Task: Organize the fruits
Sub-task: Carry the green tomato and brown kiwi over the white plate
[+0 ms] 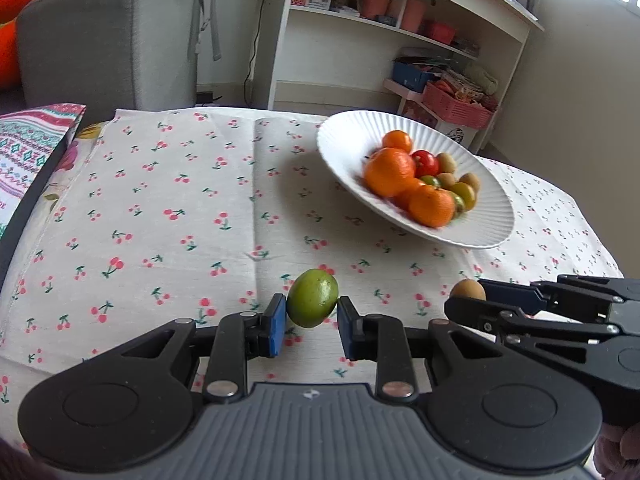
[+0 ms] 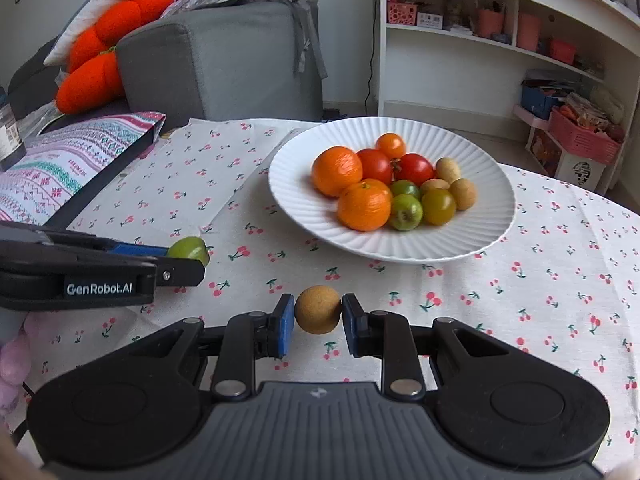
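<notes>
My left gripper [image 1: 312,312] is shut on a green lime-like fruit [image 1: 313,298], held above the cherry-print cloth. My right gripper [image 2: 319,312] is shut on a small tan round fruit [image 2: 318,309]. In the left wrist view the right gripper [image 1: 476,296] shows at the right with the tan fruit [image 1: 468,290]. In the right wrist view the left gripper [image 2: 188,254] shows at the left with the green fruit [image 2: 188,249]. Ahead stands a white ribbed plate [image 2: 480,236] [image 1: 492,216] holding several oranges, red tomatoes, green and tan fruits.
The table carries a cherry-print cloth [image 2: 560,280]. A patterned cushion [image 2: 60,168] lies at its left edge. Behind stand a grey sofa [image 2: 224,60] with orange plush and a white shelf unit [image 2: 500,40] with a pink basket [image 2: 580,136].
</notes>
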A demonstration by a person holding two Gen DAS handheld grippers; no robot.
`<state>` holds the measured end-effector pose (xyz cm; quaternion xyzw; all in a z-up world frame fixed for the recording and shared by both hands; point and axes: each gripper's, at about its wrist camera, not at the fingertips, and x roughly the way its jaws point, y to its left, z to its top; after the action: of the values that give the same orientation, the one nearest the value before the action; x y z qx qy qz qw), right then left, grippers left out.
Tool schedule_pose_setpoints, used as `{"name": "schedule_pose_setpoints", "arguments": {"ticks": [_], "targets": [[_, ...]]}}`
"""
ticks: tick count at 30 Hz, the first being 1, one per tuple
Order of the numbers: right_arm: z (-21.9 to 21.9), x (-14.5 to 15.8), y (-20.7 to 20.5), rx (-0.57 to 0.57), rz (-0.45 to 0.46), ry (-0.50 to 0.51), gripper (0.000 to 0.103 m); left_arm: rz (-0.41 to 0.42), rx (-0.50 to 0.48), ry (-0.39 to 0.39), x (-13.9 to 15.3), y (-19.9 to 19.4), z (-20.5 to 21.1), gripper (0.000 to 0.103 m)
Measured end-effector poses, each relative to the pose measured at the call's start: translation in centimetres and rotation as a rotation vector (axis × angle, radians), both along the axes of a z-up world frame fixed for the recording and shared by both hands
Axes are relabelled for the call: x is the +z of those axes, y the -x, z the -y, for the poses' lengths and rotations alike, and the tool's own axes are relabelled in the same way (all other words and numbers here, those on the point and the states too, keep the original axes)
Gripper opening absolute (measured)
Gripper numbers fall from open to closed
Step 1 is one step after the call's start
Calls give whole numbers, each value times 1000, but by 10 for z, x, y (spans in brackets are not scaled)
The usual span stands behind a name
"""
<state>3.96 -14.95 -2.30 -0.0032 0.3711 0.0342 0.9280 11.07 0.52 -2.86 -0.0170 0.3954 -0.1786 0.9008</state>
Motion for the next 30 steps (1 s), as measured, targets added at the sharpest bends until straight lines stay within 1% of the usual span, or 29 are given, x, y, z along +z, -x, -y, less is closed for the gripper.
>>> {"name": "schedule_pose_setpoints", "arguments": {"ticks": [9,15,20,23,30], "targets": [[21,16,5,-33,37,-30,23,17,-29,21,10,7,18,10],[45,29,4,-73,66,-67,23,30,-52,45,20,8,37,10],[70,41,-8,-98,94,-78,23,61,-107,26,26,6,62,10],[82,46,-17,-96,107,-72,23,70,-137,32,27,2,78,10],[93,39,-35,-64,96,-41,23,63,-183,44,21,-13,110,10]]}}
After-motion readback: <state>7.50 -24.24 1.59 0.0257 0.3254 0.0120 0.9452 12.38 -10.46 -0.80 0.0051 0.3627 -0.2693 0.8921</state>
